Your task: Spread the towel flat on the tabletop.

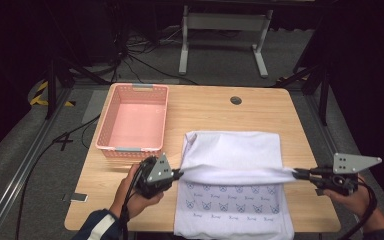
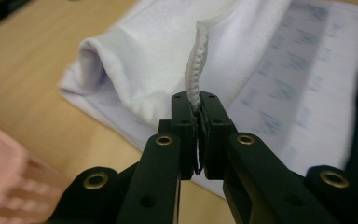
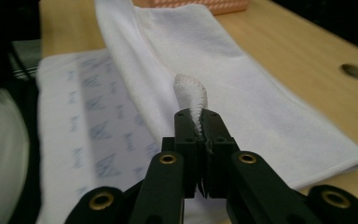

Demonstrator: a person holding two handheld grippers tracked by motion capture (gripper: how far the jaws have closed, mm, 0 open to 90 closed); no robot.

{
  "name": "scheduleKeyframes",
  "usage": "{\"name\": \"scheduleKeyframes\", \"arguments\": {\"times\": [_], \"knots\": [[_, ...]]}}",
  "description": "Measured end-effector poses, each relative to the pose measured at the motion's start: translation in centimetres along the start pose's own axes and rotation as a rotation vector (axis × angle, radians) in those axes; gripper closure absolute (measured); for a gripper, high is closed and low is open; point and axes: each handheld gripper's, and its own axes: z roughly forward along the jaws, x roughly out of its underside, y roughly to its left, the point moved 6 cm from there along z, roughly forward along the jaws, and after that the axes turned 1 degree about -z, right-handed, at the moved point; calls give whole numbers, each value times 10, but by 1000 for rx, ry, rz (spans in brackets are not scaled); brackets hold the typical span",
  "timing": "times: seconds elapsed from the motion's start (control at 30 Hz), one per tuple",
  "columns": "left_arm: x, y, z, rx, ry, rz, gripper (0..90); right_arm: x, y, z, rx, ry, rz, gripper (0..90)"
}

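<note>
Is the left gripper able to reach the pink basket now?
Probably not yet: the left gripper is shut on the towel. The basket sits close beside it, with nothing between.

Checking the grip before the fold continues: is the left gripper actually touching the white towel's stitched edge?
Touching. In the left gripper view, the left gripper has its black jaws closed on the stitched hem of the white towel.

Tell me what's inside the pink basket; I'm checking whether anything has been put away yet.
The pink basket looks empty: its bare pink floor shows across the middle. The strip of floor right behind its near wall is hidden from the high view. The white towel lies outside it on the table.
</note>
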Motion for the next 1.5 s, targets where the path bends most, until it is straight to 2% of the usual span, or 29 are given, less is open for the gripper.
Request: {"name": "scheduleKeyframes", "arguments": {"times": [0.03,0.07,0.1,0.17,0.2,0.23,0.27,0.3,0.37,0.43,0.5,0.53,0.57,0.7,0.8,0.9,0.93,1.0,1.03,1.07,1.1,1.13,1.17,1.23,1.27,1.33,1.4,1.47,1.5], "knots": [[8,-12,4,22,27,11,861,10,10,2,-31,46,-8,864],[8,-12,4,22,27,11,861,10,10,2,-31,46,-8,864],[19,-23,12,58,87,22,861,26,25,8,-97,106,-4,864],[34,-33,25,91,147,23,861,44,37,17,-150,193,-3,864],[43,-34,33,93,188,21,861,49,40,21,-168,219,-5,864],[43,-34,33,93,188,21,861,49,40,21,-168,219,-5,864],[49,-32,40,75,218,31,861,58,44,27,-187,261,-4,864],[53,-30,44,82,222,0,861,65,46,32,-191,299,1,864],[56,-26,49,82,221,-18,863,72,46,40,-182,335,20,864],[54,-20,53,53,219,-24,865,76,41,45,-161,342,40,864],[50,-9,59,-16,234,-28,867,76,36,48,-152,325,57,865],[49,-5,61,-30,228,-42,868,75,32,51,-133,318,53,866],[47,0,64,-62,227,-51,868,74,30,52,-122,321,55,866],[38,19,77,-145,238,-56,869,69,8,61,-31,320,66,866],[31,30,87,-186,240,-64,869,67,-11,66,30,321,77,867],[22,41,98,-232,252,-53,869,66,-33,70,87,318,95,867],[22,41,98,-232,252,-53,869,66,-33,70,87,318,95,867],[17,48,105,-237,249,-59,869,65,-48,72,131,314,112,866],[14,52,106,-226,246,-71,868,65,-55,74,145,310,117,866],[11,54,105,-209,236,-96,868,64,-60,74,156,310,123,866],[6,57,101,-207,203,-113,868,62,-64,73,166,302,124,866],[0,59,94,-219,186,-104,868,57,-66,69,163,269,137,866],[-13,61,80,-217,122,-103,867,52,-67,64,160,242,146,865],[-34,62,49,-227,24,-90,866,33,-68,43,178,147,133,865],[-45,58,30,-209,-40,-76,865,25,-65,32,172,108,126,865],[-52,47,14,-192,-52,-27,863,14,-57,13,167,65,86,865],[-48,27,4,-145,-41,32,862,10,-44,0,134,42,55,864],[-32,6,8,-112,19,65,859,16,-30,-6,115,84,25,864],[-20,-4,13,-93,46,75,857,21,-23,-6,86,100,19,864]]}}
